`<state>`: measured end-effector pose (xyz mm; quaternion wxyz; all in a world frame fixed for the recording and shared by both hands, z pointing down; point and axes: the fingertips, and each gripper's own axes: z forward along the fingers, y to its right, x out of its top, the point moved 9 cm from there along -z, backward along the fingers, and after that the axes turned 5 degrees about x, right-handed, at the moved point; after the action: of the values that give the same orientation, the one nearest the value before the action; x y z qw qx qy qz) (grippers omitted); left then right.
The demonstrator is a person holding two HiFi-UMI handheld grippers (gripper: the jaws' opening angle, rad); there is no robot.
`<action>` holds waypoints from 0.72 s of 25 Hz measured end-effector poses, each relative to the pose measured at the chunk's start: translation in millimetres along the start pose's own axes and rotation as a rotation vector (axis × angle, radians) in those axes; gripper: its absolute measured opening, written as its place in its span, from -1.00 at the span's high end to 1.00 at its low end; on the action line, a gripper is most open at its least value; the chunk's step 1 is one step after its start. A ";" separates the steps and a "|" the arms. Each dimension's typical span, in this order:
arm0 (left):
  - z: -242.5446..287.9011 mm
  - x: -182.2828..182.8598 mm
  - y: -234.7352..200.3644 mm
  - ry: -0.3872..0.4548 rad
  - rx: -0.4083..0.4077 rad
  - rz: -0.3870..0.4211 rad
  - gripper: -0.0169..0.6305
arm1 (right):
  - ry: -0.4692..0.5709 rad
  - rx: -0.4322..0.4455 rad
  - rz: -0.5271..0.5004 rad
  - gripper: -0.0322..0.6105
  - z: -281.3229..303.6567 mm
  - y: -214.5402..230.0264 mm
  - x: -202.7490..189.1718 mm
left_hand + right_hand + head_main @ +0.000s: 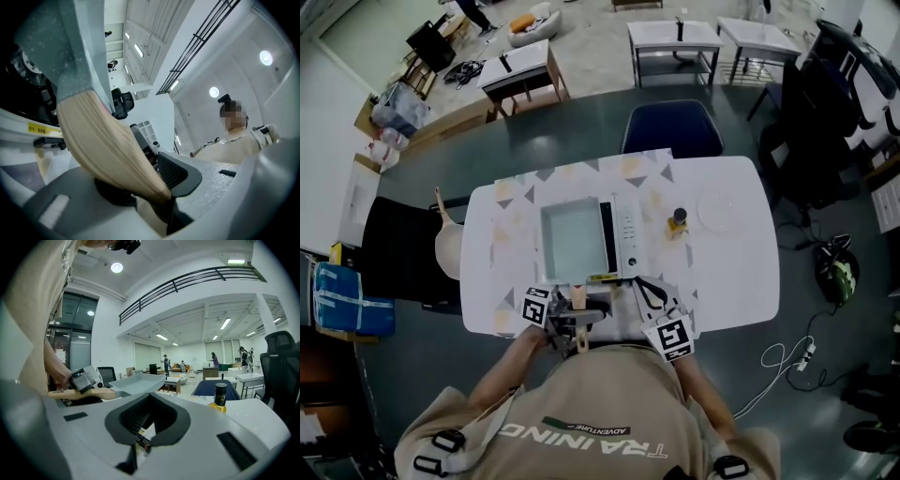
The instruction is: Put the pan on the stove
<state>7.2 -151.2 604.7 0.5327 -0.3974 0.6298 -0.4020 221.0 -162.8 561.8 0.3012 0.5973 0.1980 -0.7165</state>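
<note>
A square grey pan (572, 239) sits over the left part of the white stove (625, 232) on the table; I cannot tell whether it rests on it. The pan's wooden handle (578, 298) points toward me. My left gripper (570, 317) is shut on that handle, which fills the left gripper view as a pale wooden bar (108, 145) between the grey jaws of the gripper (140, 187). In the right gripper view the pan (136, 383) and its handle (82, 393) appear at the left. My right gripper (652, 295) (147, 425) is beside the stove's front edge, shut and holding nothing.
A small bottle of yellow liquid (678, 222) (220, 398) and a white plate (719, 211) stand right of the stove. A patterned cloth (511, 202) covers the table's left half. A blue chair (672, 128) is at the far side.
</note>
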 end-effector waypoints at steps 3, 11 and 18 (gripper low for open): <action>-7.1 2.9 -9.9 -0.012 -0.002 -0.018 0.53 | -0.006 0.003 -0.001 0.90 8.6 -0.4 0.2; -15.9 7.9 -34.7 -0.047 -0.008 -0.047 0.53 | -0.060 0.005 0.015 0.90 22.5 1.3 -8.0; -21.1 12.2 -48.9 -0.034 -0.036 -0.067 0.53 | -0.091 -0.001 0.029 0.90 27.9 2.4 -10.8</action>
<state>-11.6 -178.5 648.2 0.5222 -0.4347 0.6142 -0.4014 203.2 -180.4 578.4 0.3206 0.5666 0.1757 -0.7385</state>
